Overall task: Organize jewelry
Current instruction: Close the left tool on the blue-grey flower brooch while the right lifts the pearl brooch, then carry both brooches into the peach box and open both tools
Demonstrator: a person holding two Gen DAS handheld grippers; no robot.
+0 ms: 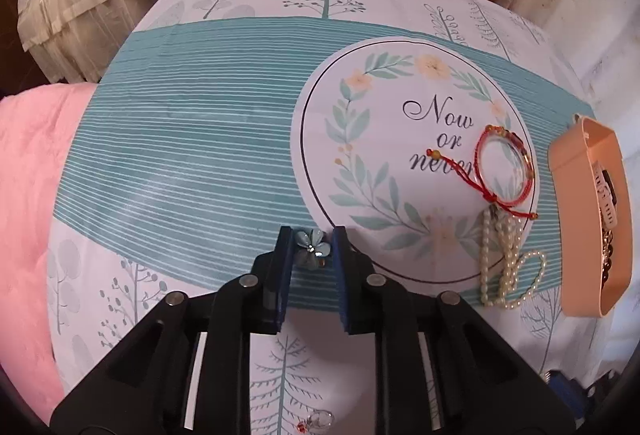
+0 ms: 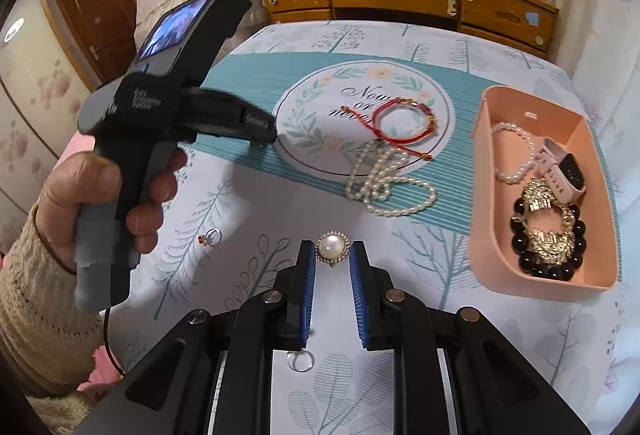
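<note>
- The left tool (image 1: 310,249) is clenching around a small blue flower-shaped piece (image 1: 311,243), its dark blue pads sitting on either side of the petals right at the tips, low over the teal striped band of the printed cloth (image 1: 192,139).
- The right tool (image 2: 333,255) is grasping a pearl brooch (image 2: 331,247) with a sparkling rim, pinched between its blue pads near the tips and held above the white tree-print part of the cloth.
- A red cord bracelet (image 2: 400,121) with beads is lying on the round "Now or never" motif, and a pearl necklace (image 2: 384,179) is lying in loops just beside it, trailing over the motif's edge.
- A small ring with a red stone (image 2: 210,237) is lying on the cloth near the person's left hand (image 2: 116,203), and a thin plain ring (image 2: 301,361) is showing below the right tool's fingers.
- A peach tray (image 2: 484,235) is sitting at the right side of the cloth, holding a pearl strand (image 2: 520,155), a pink-strapped watch (image 2: 560,167), a black bead bracelet (image 2: 532,259) and a glittering bracelet (image 2: 548,231).
- The left hand, in a cream knitted sleeve (image 2: 36,295), is wrapping around the left tool's grey handle.
- A wooden dresser (image 2: 400,3) is standing beyond the cloth's far edge.
</note>
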